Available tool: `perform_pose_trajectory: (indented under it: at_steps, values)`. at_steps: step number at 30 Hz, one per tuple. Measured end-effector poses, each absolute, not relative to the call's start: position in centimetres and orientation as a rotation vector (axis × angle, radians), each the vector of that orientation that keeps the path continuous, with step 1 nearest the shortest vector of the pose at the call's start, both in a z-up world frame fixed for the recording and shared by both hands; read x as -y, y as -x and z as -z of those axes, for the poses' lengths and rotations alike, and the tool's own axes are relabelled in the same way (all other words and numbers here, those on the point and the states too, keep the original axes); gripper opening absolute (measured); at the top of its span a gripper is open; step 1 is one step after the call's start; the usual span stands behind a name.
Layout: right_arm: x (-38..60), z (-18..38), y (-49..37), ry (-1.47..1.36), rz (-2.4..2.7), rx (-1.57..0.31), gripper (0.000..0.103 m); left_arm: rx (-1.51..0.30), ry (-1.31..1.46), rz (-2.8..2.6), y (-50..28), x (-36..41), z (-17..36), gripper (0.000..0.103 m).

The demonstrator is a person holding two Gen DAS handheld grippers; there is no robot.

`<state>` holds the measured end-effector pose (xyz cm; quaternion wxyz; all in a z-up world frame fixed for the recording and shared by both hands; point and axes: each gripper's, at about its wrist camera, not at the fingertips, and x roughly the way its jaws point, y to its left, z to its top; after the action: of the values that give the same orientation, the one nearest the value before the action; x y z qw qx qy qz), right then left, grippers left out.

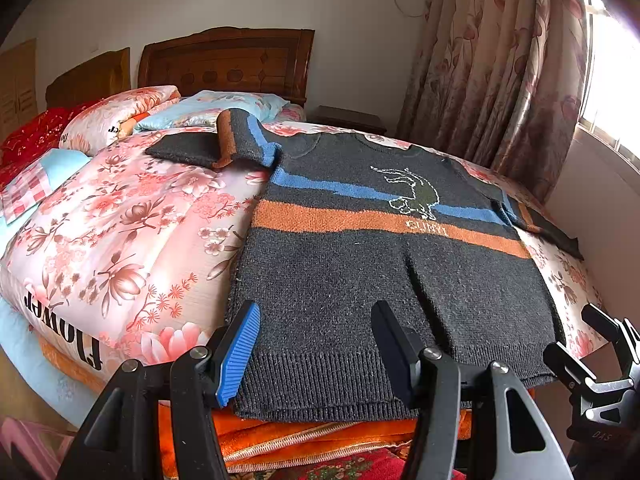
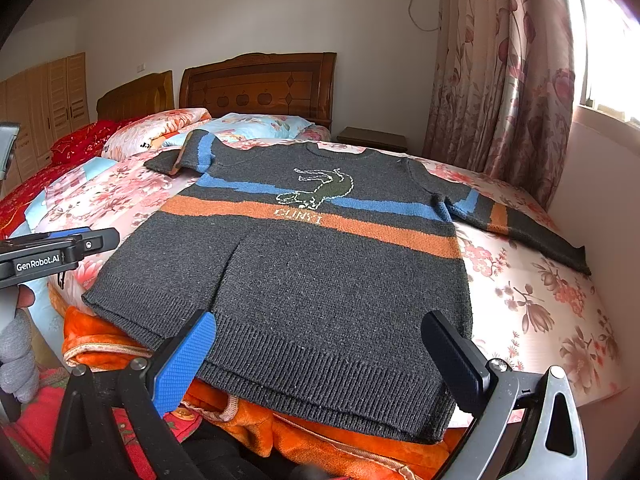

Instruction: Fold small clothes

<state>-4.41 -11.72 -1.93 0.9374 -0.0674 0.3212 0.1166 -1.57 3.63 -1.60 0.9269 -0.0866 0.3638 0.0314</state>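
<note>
A small dark grey knit sweater (image 1: 380, 248) with a blue stripe, an orange stripe and a crocodile figure lies face up on the floral quilt; it also shows in the right wrist view (image 2: 304, 272). Its left sleeve (image 1: 224, 144) is bunched and folded over itself; its right sleeve (image 2: 520, 224) lies stretched out flat. My left gripper (image 1: 316, 348) is open and empty, just above the hem at the sweater's left side. My right gripper (image 2: 320, 356) is open and empty over the hem at its right side, and shows at the edge of the left wrist view (image 1: 600, 344).
The pink floral quilt (image 1: 132, 224) covers the bed, with pillows (image 1: 120, 116) and a wooden headboard (image 1: 228, 64) behind. An orange blanket (image 2: 304, 436) hangs under the hem at the bed's near edge. A curtain (image 2: 500, 72) and a wall stand at the right.
</note>
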Motion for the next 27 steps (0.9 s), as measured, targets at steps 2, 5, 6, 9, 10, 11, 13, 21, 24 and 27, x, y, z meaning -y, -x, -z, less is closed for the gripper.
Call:
perform_pose_trajectory:
  at_steps: [2, 5, 6, 9, 10, 11, 13, 21, 24, 27]
  values:
    - [11.79, 1.99, 4.37, 0.136, -0.239, -0.658, 0.103, -0.747, 0.178, -0.065, 1.55, -3.64, 1.67, 0.059]
    - [11.78, 2.00, 4.38, 0.135, -0.239, -0.658, 0.103, -0.751, 0.183, -0.065, 1.41, -3.71, 1.77, 0.059]
    - [11.79, 2.00, 4.38, 0.135, -0.239, -0.658, 0.103, -0.753, 0.184, -0.064, 1.38, -3.73, 1.80, 0.059]
    - [11.74, 2.01, 4.39, 0.134, -0.239, -0.658, 0.103, -0.758, 0.187, -0.064, 1.28, -3.79, 1.83, 0.059]
    - [11.81, 2.02, 4.35, 0.134, -0.240, -0.659, 0.103, -0.759, 0.189, -0.064, 1.25, -3.80, 1.83, 0.059]
    - [11.78, 2.03, 4.36, 0.134, -0.239, -0.659, 0.103, -0.760, 0.190, -0.064, 1.22, -3.82, 1.83, 0.059]
    - [11.82, 2.02, 4.35, 0.134, -0.240, -0.658, 0.103, -0.761, 0.191, -0.065, 1.20, -3.82, 1.78, 0.059]
    - [11.85, 2.09, 4.31, 0.129, -0.240, -0.661, 0.103, -0.762, 0.192, -0.064, 1.20, -3.84, 1.79, 0.059]
    - [11.91, 2.10, 4.24, 0.125, -0.240, -0.663, 0.103, -0.762, 0.193, -0.064, 1.16, -3.85, 1.81, 0.059]
    - [12.03, 2.14, 4.18, 0.120, -0.240, -0.665, 0.103, -0.762, 0.192, -0.062, 1.14, -3.81, 1.86, 0.059]
